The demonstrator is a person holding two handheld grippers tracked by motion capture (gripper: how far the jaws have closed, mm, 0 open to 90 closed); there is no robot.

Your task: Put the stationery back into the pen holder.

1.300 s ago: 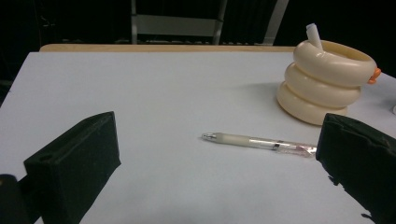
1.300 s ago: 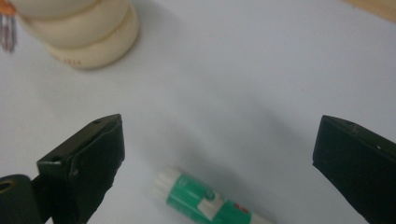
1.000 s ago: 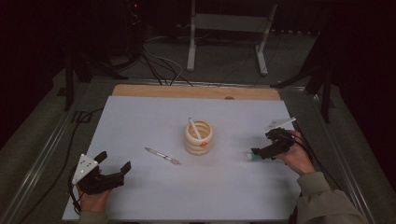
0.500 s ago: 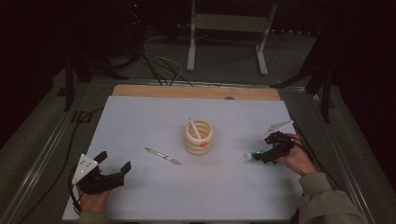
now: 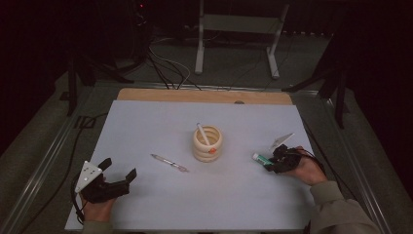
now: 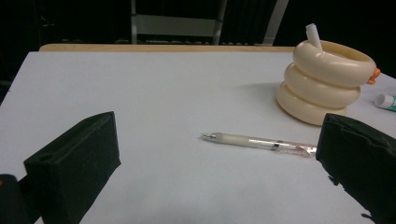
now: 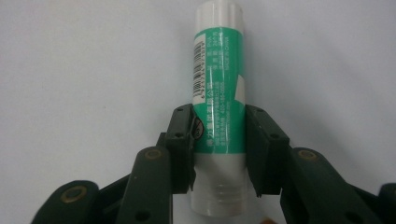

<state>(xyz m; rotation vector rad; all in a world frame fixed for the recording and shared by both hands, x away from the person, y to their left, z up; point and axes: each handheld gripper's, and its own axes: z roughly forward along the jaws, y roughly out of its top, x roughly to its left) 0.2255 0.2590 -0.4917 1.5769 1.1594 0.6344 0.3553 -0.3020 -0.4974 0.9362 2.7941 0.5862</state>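
A green-and-white glue stick lies between the jaws of my right gripper, which press on both of its sides. In the high view my right gripper sits low at the table's right, and the glue stick's white end pokes out to the left. A clear pen lies left of a cream ring-stack holder that holds a white pen. My left gripper rests open at the front left; its own view looks toward the clear pen and the holder.
The white table top ends in a wooden strip at the far edge. Metal rails run along both sides. A stand's legs and cables stand on the dark floor beyond.
My right hand has shifted slightly and dipped lower, with the glue stick still in its jaws. The left gripper, the pen and the holder have not moved.
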